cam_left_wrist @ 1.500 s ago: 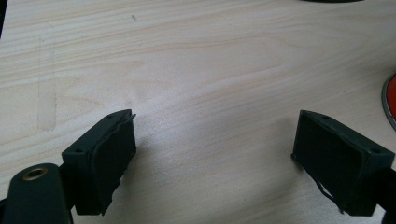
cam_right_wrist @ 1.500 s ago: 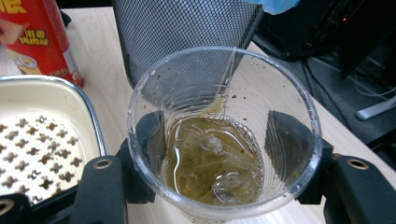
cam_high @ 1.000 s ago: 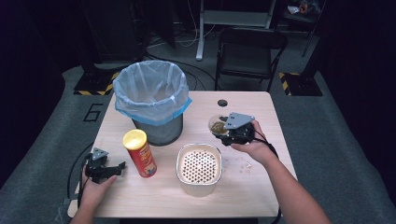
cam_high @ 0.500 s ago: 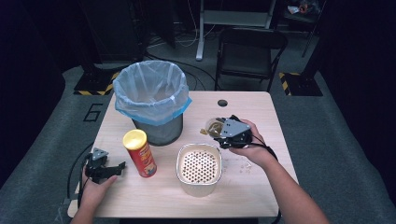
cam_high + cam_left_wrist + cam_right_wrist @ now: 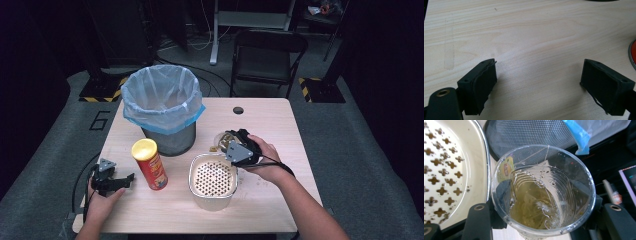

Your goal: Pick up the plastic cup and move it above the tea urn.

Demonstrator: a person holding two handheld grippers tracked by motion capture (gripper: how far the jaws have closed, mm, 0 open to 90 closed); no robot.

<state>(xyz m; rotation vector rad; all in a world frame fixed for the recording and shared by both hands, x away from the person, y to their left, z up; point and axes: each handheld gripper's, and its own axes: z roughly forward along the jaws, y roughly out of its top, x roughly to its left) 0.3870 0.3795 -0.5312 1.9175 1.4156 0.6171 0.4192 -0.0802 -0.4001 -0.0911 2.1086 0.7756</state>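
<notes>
My right gripper [image 5: 235,148] is shut on a clear plastic cup [image 5: 221,140], held tilted at the far rim of a white perforated strainer bowl [image 5: 212,196]. In the right gripper view the cup [image 5: 543,190] holds yellowish tea and a tea bag with a string and tag, and my right gripper [image 5: 544,221] has one black jaw on each side of it. The strainer bowl [image 5: 446,172] lies to its left. My left gripper [image 5: 120,181] rests open on the table near a red chip can [image 5: 149,164]. Between the jaws of my left gripper [image 5: 539,85] is bare wood.
A mesh bin [image 5: 160,107] lined with a blue-edged bag stands at the back left of the wooden table [image 5: 270,125]; the bin [image 5: 524,135] is just beyond the cup. A black chair [image 5: 265,55] stands behind the table. Small crumbs lie right of the strainer.
My right gripper has carried the cup left and toward me, from beside the strainer to its far rim, tilting it. The left gripper has stayed still.
</notes>
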